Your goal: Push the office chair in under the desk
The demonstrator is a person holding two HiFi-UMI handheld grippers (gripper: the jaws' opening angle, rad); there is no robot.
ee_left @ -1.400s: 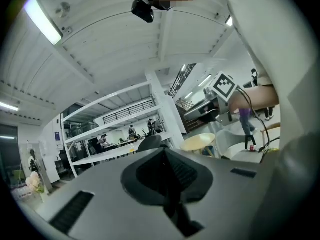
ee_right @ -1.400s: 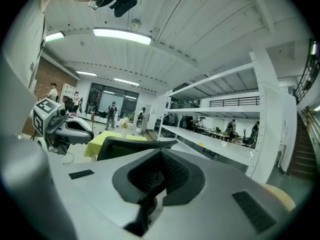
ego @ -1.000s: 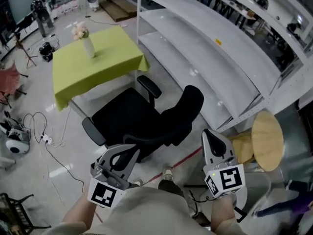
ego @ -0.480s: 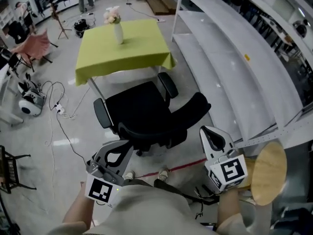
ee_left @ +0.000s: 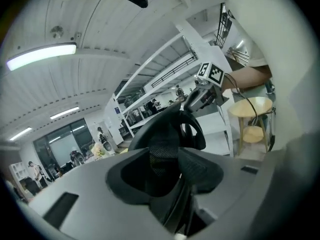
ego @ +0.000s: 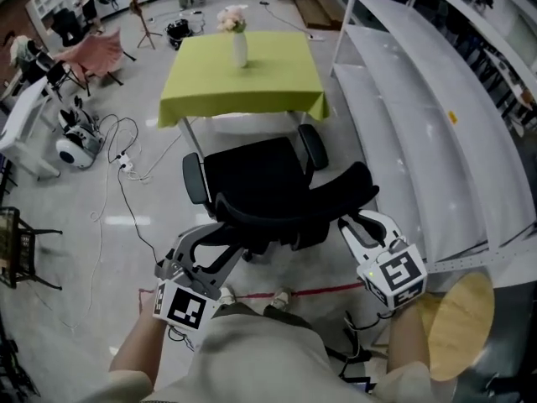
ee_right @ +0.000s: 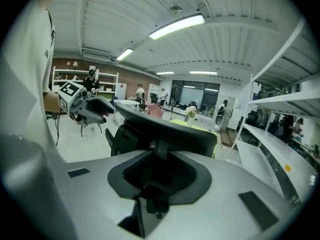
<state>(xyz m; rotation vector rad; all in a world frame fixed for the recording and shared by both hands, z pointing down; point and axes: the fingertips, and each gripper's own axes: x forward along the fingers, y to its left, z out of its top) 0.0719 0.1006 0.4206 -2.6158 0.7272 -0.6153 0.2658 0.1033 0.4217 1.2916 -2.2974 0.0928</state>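
Note:
The black office chair faces the desk with the green cloth, its seat just in front of the desk's near edge. Its curved backrest is towards me. My left gripper is at the backrest's left end and its jaws are opening; in the left gripper view the backrest rim stands right at their mouth. My right gripper is at the backrest's right end, its jaws also opening, with the backrest close ahead. Neither gripper's pads press on anything.
A white shelving rack runs along the right of the chair. A round wooden stool stands at my right. A vase of flowers is on the desk. Cables and a red tape line lie on the floor.
The chair has turned from a slant to square-on to the desk. Both grippers have come up to the backrest's ends, and their jaws have gone from shut to apart.

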